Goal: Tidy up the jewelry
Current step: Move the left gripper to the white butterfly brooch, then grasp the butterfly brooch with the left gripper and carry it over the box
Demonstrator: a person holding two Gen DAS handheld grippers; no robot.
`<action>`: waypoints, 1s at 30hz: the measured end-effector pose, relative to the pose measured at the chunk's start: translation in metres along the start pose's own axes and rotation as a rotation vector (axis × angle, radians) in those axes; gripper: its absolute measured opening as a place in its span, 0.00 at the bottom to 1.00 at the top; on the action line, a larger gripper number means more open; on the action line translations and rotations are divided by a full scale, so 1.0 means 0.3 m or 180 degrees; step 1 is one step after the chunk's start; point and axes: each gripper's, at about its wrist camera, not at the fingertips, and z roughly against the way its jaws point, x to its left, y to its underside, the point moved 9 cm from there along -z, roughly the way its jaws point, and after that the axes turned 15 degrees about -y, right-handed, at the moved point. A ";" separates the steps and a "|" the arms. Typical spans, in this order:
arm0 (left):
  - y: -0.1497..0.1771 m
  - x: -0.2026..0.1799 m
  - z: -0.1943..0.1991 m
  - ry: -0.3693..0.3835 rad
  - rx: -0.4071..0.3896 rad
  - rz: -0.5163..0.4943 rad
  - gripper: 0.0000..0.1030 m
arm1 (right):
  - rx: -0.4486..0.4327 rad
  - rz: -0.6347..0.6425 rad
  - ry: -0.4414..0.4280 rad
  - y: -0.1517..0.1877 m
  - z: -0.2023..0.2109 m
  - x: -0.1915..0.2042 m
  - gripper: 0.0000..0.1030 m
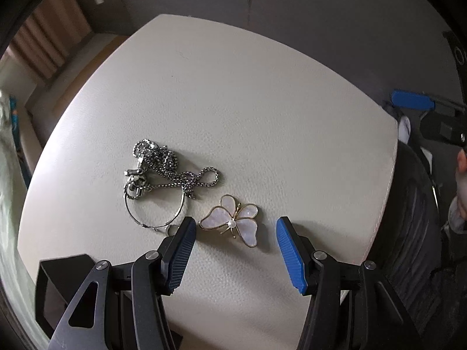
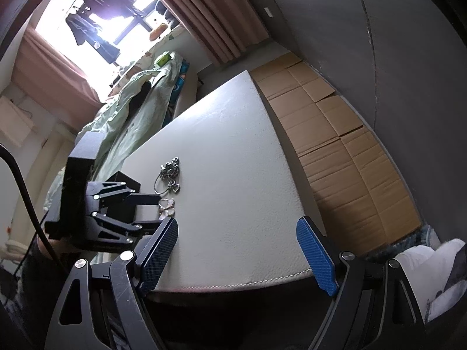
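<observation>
A pale butterfly brooch [image 1: 233, 220] with a gold rim and a small pearl lies on the white leather table [image 1: 233, 102]. My left gripper [image 1: 236, 224] is open, its blue-padded fingers standing either side of the brooch just above the table. A tangled silver chain necklace [image 1: 172, 169] and a thin silver bangle [image 1: 156, 213] lie just left of the brooch. In the right wrist view the brooch [image 2: 167, 206] and chain [image 2: 170, 172] show small beside the left gripper [image 2: 151, 208]. My right gripper [image 2: 236, 233] is open and empty over the table's near edge.
Flattened cardboard [image 2: 335, 145] covers the floor right of the table. A bed with green bedding [image 2: 131, 102] lies to the left under a window. The table's stitched front edge [image 2: 233, 285] is just under the right gripper. A person's dark clothing [image 1: 417, 218] is at the right.
</observation>
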 end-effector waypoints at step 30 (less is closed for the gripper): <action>-0.013 -0.030 0.004 0.0036 -0.0108 -0.0361 0.40 | -0.0041 -0.0043 -0.0010 -0.003 -0.002 -0.001 0.81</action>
